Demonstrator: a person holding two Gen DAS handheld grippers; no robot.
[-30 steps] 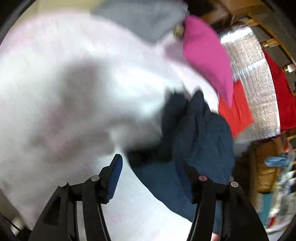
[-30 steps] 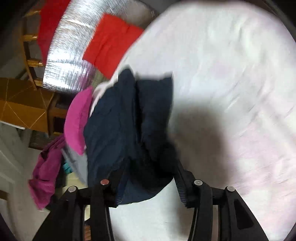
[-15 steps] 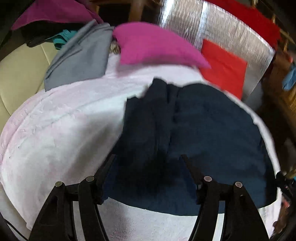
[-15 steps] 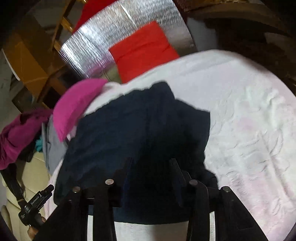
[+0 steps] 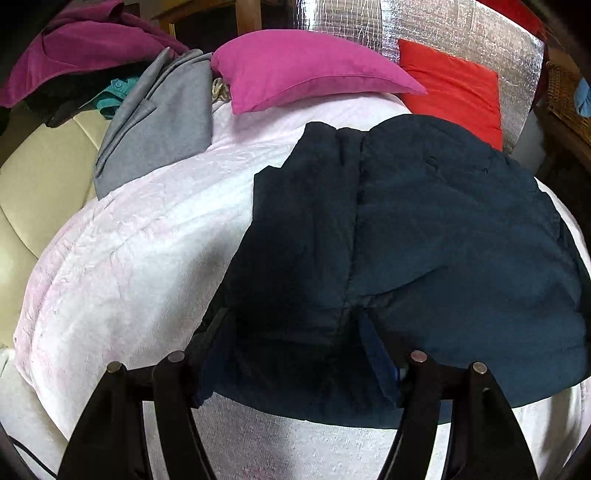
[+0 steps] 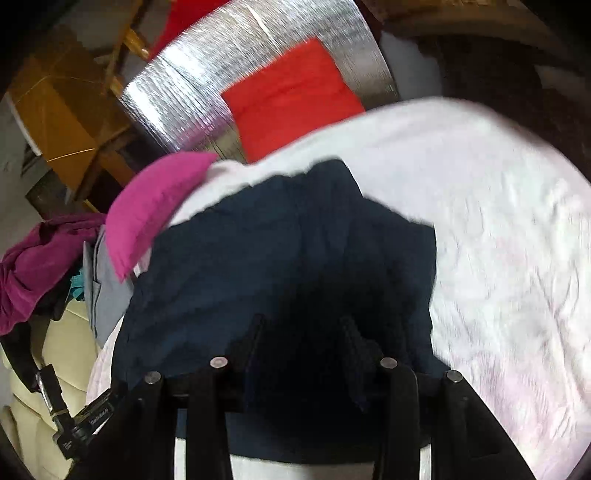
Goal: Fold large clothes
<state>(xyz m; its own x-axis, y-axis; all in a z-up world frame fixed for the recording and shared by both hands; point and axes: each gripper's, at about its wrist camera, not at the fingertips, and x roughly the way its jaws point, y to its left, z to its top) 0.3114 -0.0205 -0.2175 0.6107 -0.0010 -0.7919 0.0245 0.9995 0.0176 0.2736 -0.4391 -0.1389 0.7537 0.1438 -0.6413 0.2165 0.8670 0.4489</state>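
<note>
The dark navy fabric garment [image 5: 424, 229], folded over, lies mid-frame on the pale pink-white plush blanket [image 5: 129, 266]. The left gripper [image 5: 295, 347] is opening its jaws over the near hem; the right gripper [image 6: 303, 339] stands part spread, grip unclear. Releasing now, I'd judge; next, smooth or refold.

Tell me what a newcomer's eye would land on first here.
A dark navy garment spread on the white blanket, right in front of both grippers. Behind it, a bright pink pillow and a red cushion leaning on a silver foil sheet.
</note>
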